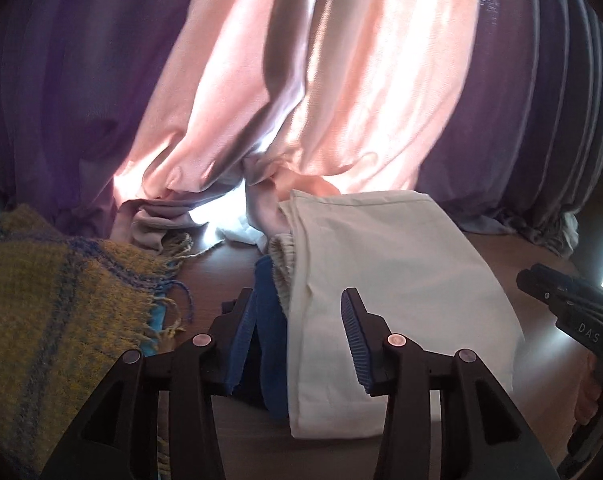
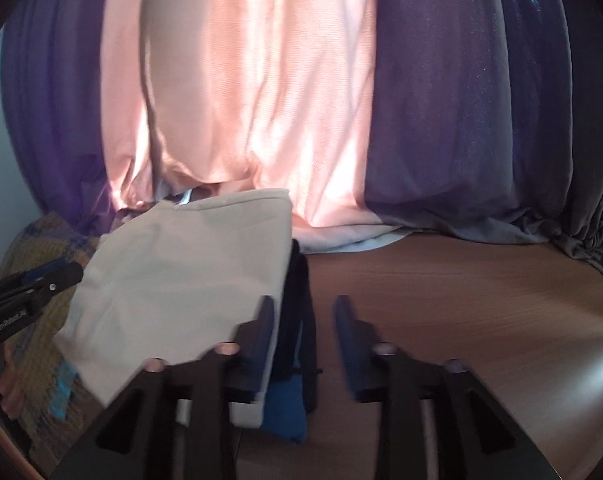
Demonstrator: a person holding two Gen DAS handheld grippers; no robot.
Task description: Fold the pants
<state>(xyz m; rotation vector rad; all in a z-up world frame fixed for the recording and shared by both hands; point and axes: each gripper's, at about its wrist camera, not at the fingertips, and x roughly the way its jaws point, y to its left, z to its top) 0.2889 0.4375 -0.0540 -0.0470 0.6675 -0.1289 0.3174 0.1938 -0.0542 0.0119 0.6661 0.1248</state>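
Observation:
The folded cream pants (image 1: 385,280) lie flat on the wooden table (image 1: 217,276), on top of a blue garment (image 1: 267,280) that sticks out at their left edge. My left gripper (image 1: 297,298) stands open over that edge, with cream and blue cloth in the gap but not pinched. In the right wrist view the pants (image 2: 181,276) fill the left side, and a dark blue garment (image 2: 297,312) shows under their right edge. My right gripper (image 2: 305,304) is open there, its left finger by the pants' edge, its right finger over bare table (image 2: 461,300).
A yellow and blue plaid scarf (image 1: 49,312) with a fringe lies left of the pants. Pink curtains (image 1: 321,80) and purple curtains (image 1: 501,140) hang down to the table's far edge. Each gripper shows in the other's view: the right one (image 1: 561,300), the left one (image 2: 33,286).

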